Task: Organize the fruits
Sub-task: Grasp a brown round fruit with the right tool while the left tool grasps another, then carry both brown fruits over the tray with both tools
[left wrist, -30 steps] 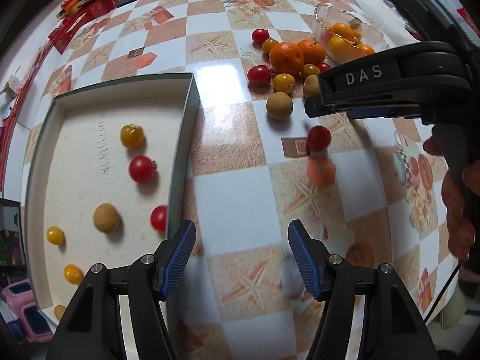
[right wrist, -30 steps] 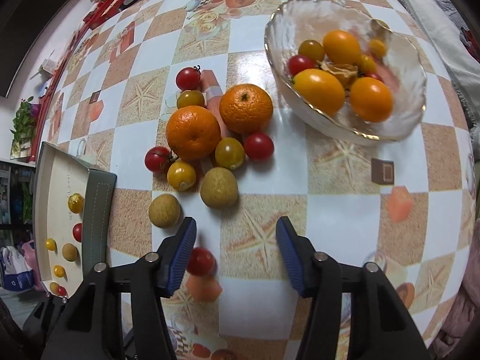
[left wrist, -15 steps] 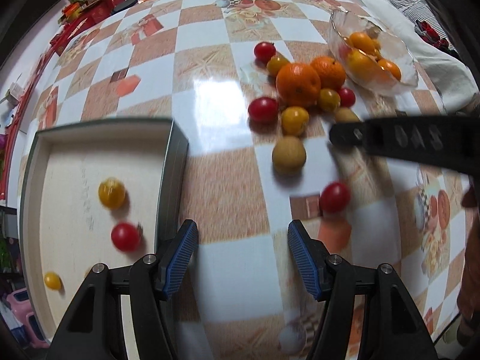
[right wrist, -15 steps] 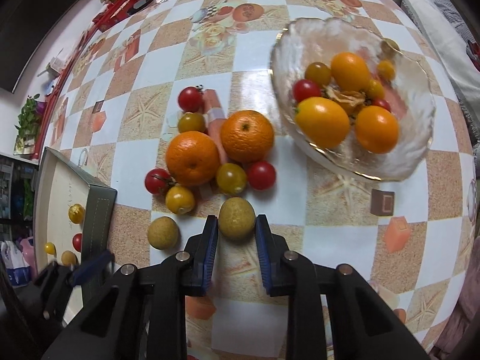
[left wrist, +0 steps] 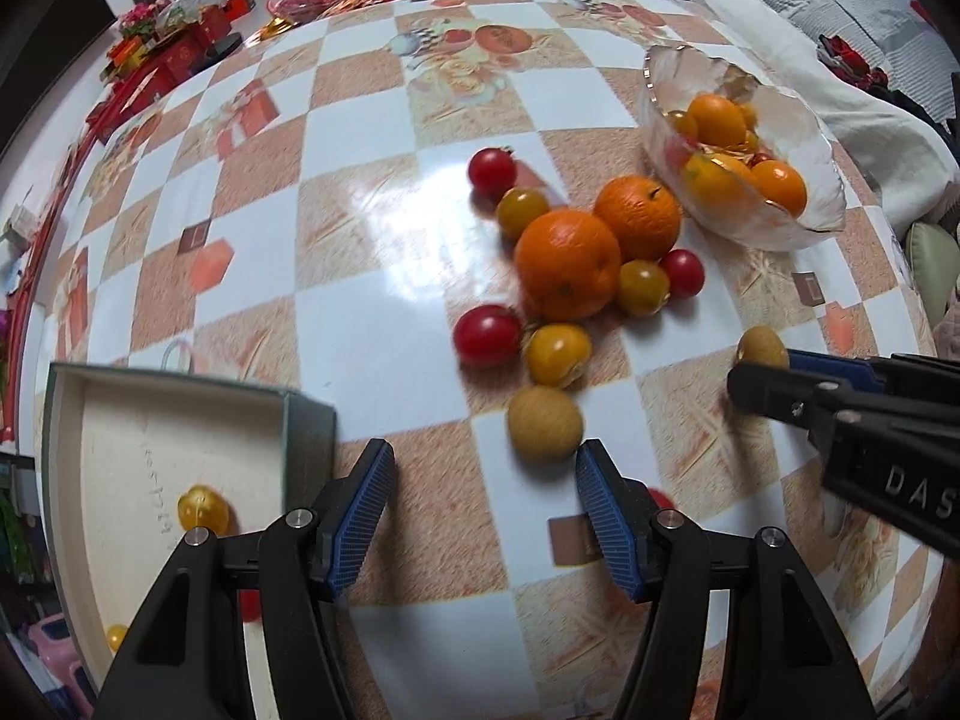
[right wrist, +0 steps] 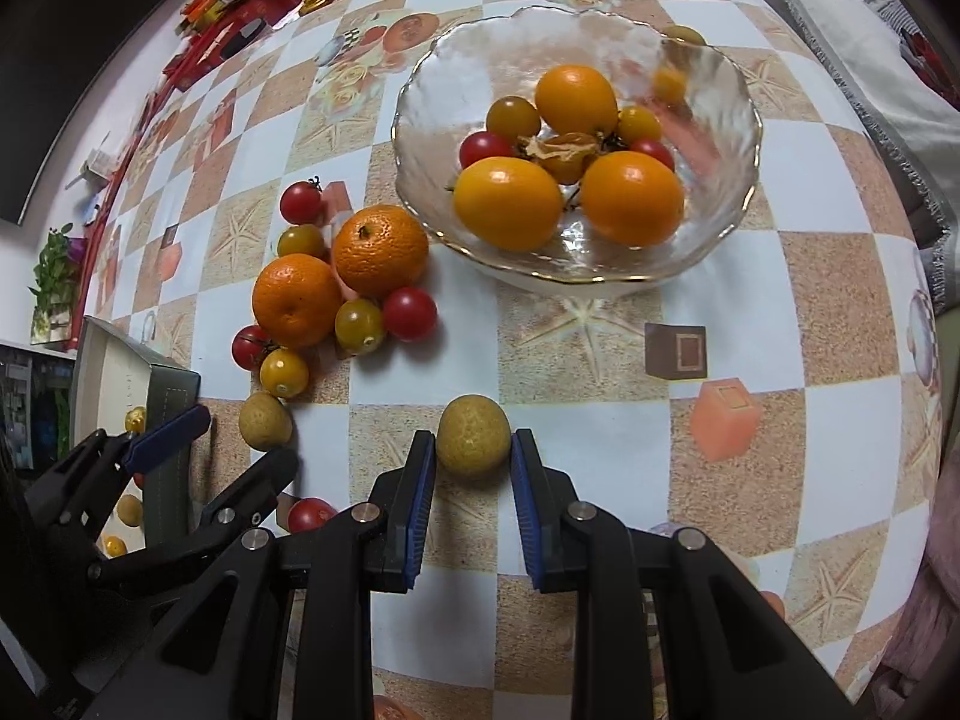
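Note:
My right gripper (right wrist: 470, 457) is shut on a tan longan (right wrist: 473, 434) and holds it just above the table, in front of the glass bowl (right wrist: 735, 210); the held longan also shows in the left wrist view (left wrist: 762, 348). My left gripper (left wrist: 483, 492) is open and empty, just short of a second longan (left wrist: 545, 422). Two oranges (left wrist: 567, 264) lie beyond it, ringed by red and yellow cherry tomatoes (left wrist: 486, 335). The box tray (left wrist: 90, 420) at the left holds small fruits.
The glass bowl holds orange and yellow fruits (right wrist: 507, 204). A red cherry tomato (right wrist: 309, 514) lies between the two grippers. Red packages (left wrist: 174, 48) line the table's far left edge. A white cloth (left wrist: 840, 90) lies off the right side.
My right gripper closed on the longan and drew it back from the pile. My left gripper moved forward from the tray side to the other longan.

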A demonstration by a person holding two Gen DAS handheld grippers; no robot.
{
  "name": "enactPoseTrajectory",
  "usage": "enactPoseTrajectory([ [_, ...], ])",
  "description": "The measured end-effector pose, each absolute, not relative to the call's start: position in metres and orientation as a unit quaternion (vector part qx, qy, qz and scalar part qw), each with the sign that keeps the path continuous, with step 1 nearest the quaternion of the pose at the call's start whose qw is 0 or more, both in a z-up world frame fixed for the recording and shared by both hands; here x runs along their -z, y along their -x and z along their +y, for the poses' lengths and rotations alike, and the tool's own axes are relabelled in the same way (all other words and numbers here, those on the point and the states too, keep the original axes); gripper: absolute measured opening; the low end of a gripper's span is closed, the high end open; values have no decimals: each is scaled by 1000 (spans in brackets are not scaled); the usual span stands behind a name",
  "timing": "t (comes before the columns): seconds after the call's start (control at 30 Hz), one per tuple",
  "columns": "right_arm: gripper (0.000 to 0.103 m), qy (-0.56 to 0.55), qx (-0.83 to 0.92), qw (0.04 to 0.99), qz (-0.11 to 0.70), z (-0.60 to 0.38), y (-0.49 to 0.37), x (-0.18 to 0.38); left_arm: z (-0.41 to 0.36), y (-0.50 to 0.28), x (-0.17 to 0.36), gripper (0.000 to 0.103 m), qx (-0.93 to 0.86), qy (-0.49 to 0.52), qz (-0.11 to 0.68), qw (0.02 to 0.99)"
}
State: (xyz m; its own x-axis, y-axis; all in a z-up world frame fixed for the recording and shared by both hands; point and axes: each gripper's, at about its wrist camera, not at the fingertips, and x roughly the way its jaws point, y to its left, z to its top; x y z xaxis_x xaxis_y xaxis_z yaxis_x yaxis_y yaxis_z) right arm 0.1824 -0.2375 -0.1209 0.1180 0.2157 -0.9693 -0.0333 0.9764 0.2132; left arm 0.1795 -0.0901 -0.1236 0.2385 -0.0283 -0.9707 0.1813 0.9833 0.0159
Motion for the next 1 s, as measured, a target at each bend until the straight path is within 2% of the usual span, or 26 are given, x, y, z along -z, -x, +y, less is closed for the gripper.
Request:
enactPoseTrajectory([
  [0.43, 27, -75, -89, 744, 658, -240, -182, 121, -100, -181, 128, 65, 63, -49, 614, 785],
  [0.5, 28, -75, -89, 744, 658, -240, -182, 121, -101, -180, 127, 60, 65, -47, 613, 786],
  [0.57, 28, -76, -89, 744, 658, -240, -182, 121, -104, -176, 124, 40, 68, -48, 610, 788],
  [0.63, 27, -74, -89, 744, 658, -240, -183, 120, -108, -178, 122, 27, 73, -49, 609, 788],
  [1.0, 27, -82, -92, 740, 661, -243, -160, 117, -91, -150, 110, 27, 81, -17, 610, 788],
])
